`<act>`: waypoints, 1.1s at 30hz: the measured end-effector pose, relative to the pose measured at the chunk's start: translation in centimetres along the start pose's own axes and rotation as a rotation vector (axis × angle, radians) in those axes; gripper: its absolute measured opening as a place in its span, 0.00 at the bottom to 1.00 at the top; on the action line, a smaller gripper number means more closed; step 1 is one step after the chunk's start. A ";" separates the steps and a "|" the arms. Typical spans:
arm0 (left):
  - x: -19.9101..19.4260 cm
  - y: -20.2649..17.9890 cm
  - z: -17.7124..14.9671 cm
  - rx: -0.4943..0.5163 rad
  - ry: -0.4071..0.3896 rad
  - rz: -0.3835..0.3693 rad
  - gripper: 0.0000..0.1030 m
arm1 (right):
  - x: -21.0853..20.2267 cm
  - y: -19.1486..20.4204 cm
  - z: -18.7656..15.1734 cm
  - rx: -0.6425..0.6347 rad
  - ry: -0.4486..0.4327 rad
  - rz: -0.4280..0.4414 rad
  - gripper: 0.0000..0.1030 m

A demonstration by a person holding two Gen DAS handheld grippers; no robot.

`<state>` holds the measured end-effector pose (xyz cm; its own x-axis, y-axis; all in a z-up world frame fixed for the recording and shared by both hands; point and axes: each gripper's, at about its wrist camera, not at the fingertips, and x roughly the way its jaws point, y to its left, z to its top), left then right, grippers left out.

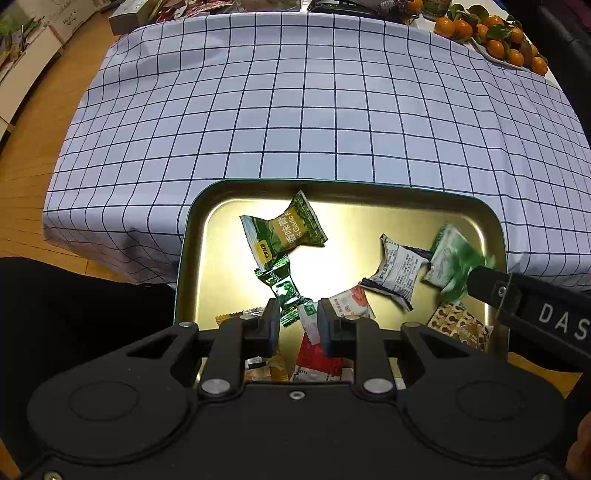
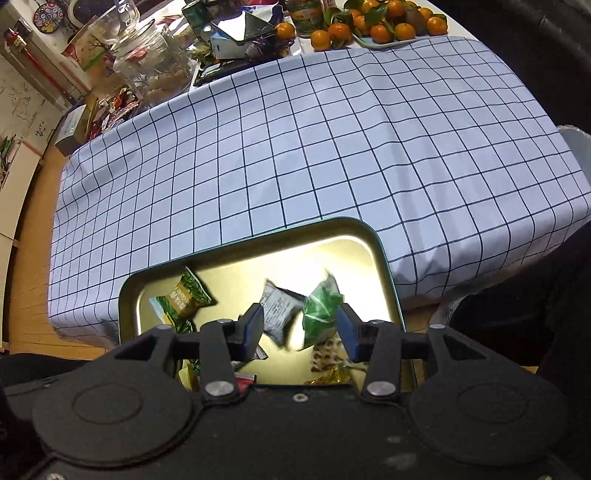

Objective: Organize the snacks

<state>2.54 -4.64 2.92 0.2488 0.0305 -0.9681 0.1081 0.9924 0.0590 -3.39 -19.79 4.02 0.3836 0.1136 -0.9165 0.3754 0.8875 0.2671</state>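
Note:
A gold metal tray (image 1: 190,236) (image 2: 127,295) sits at the near edge of the checked tablecloth and holds several wrapped snacks. My left gripper (image 1: 297,312) hangs over it, its jaws a narrow gap apart around a green twisted candy wrapper (image 1: 282,286); I cannot tell whether they grip it. A green garlic pea packet (image 1: 284,229) (image 2: 184,299) lies further in. My right gripper (image 2: 301,325) is open over the tray's right side, a blurred green-white packet (image 2: 321,310) (image 1: 452,266) and a grey-white packet (image 2: 279,308) (image 1: 397,271) between its fingers.
The blue-white checked tablecloth (image 1: 295,110) (image 2: 314,147) stretches beyond the tray. A plate of tangerines (image 1: 491,35) (image 2: 373,26) stands at the far right. Glass jars (image 2: 147,62), boxes and bags crowd the far left. Wooden floor (image 1: 37,129) lies to the left.

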 end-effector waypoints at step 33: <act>-1.0 2.2 -6.6 -0.009 -0.151 0.153 0.32 | 0.7 0.8 -7.2 -0.181 0.065 -0.135 0.50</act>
<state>-3.77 -1.69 2.38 0.4034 0.1634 -0.9003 0.0499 0.9785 0.1999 -8.93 -15.82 1.41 0.2823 0.0116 -0.9592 0.2601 0.9615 0.0882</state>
